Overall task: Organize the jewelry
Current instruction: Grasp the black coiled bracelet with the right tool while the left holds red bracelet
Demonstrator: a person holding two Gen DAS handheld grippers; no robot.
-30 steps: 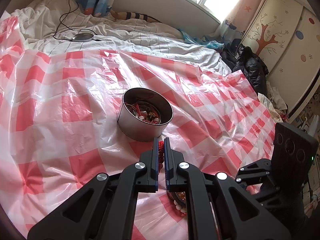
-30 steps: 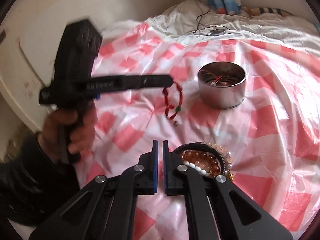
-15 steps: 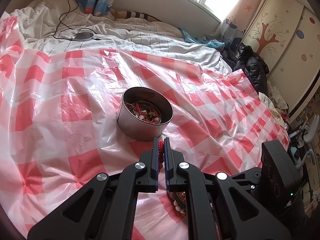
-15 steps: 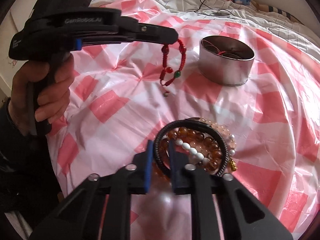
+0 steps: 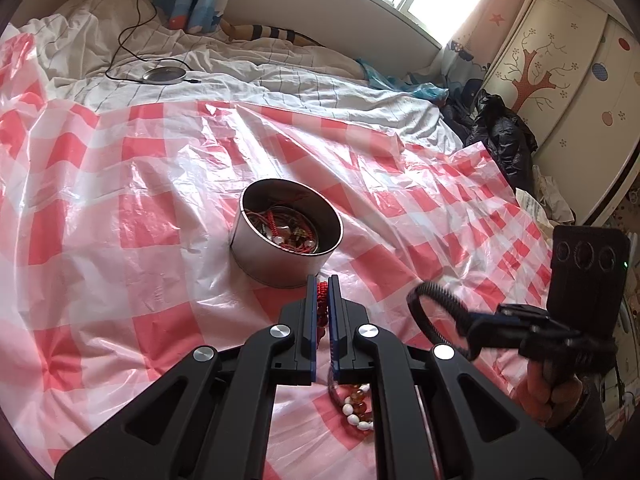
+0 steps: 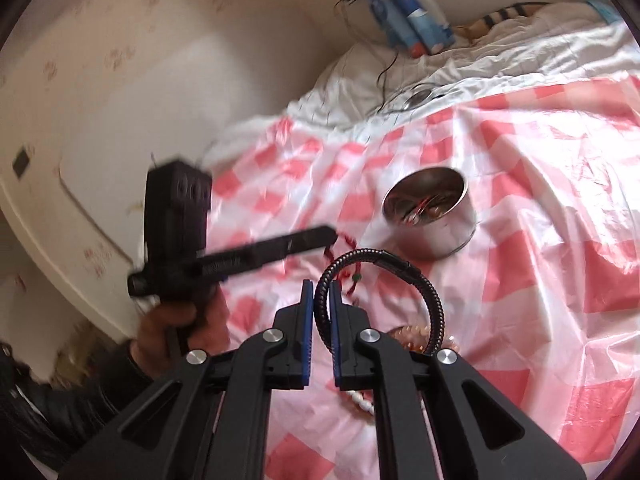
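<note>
Near the metal tin [image 5: 286, 236], left gripper [image 5: 323, 304] jaws are clamping a red cord bracelet [image 5: 322, 300]; right gripper [image 6: 321, 304] jaws are pinching a black braided bracelet [image 6: 434, 304]

You worked over a bed [image 5: 304, 92] with rumpled white sheets, a red-and-white checked plastic sheet [image 5: 132, 216] spread across it. On the plastic stood a round metal tin [image 5: 276, 264]; nearer you lay a heap of beaded bracelets [image 5: 356, 412]. A small round disc [image 5: 165, 75] with its cable rested on the sheets.
</note>
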